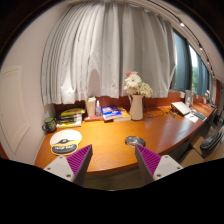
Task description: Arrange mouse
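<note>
While my fingers stood wide apart with nothing between them, my gripper (113, 160) hung over the near edge of the wooden desk (110, 135). Just ahead, toward my right finger (150, 160), the mouse (134, 141) lay on the desk, apart from both pads. Beyond my left finger (78, 160) sat a round white mouse pad (66, 140) with a dark mark. Farther back stood a white vase of flowers (136, 96), books (110, 113) beside it, and pale curtains (105, 50) behind.

Grey mouse (134, 141) resting on wooden desk (170, 138)
</note>
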The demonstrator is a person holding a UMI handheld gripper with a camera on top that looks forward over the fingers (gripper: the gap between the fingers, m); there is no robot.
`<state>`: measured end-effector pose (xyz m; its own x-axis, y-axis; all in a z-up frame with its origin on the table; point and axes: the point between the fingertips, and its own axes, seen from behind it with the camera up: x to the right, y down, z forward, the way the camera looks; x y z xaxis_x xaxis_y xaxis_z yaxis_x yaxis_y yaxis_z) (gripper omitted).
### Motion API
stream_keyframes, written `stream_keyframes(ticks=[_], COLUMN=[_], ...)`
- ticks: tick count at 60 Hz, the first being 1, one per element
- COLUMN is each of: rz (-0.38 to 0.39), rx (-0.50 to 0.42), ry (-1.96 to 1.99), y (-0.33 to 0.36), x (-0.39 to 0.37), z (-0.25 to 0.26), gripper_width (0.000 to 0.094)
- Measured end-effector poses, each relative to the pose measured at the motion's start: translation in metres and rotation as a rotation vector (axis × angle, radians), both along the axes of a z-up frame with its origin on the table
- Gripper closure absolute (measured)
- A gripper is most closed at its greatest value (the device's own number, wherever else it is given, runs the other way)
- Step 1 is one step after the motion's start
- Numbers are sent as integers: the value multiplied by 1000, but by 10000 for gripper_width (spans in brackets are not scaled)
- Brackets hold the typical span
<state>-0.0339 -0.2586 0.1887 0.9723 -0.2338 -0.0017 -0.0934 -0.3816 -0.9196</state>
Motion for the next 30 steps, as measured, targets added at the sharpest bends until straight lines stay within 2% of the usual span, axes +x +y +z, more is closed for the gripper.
stream_keyframes(ticks=[7,8,10,15,30], rz=[43,52,65,86,67], rx=[-63,-64,-82,-98,-155], ry=[6,14,7,15,28], y=[5,-5,2,6,38], x=[-1,-6,1,11,89], z=[-35,-19,-53,-83,-141], gripper_width=[77,77,79,75,75])
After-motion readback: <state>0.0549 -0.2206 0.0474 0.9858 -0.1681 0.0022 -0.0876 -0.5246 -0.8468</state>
